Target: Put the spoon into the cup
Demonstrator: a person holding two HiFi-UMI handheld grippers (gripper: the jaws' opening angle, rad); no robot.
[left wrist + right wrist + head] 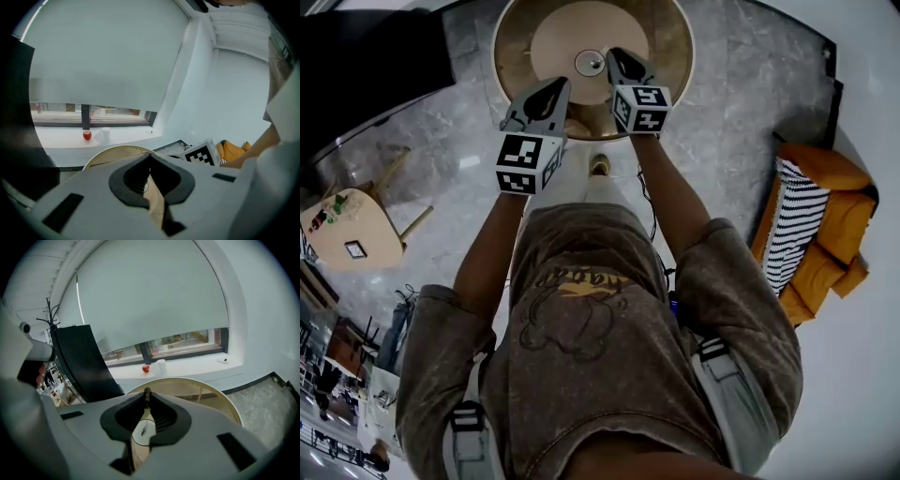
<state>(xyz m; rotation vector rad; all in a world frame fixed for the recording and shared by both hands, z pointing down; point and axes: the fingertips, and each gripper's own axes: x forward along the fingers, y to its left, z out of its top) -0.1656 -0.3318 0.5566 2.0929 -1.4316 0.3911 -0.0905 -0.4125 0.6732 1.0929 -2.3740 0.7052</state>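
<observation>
A round wooden table [661, 42] stands below me with a small white cup [590, 63] near its middle. My right gripper [616, 56] hangs just right of the cup, over the table. In the right gripper view its jaws [147, 398] are shut on a thin spoon handle [147, 392] with a brown knob at its end, and the cup [142, 431] shows through the gap below. My left gripper [555, 87] hovers at the table's near edge, left of the cup. Its jaws [150, 157] meet at the tips with nothing between them.
A small side table [352, 230] stands at the left and an orange sofa with a striped cushion [816, 216] at the right. A black panel [82, 362] rises beyond the table. On the window sill sit a red apple [146, 368] and a white cup [160, 365].
</observation>
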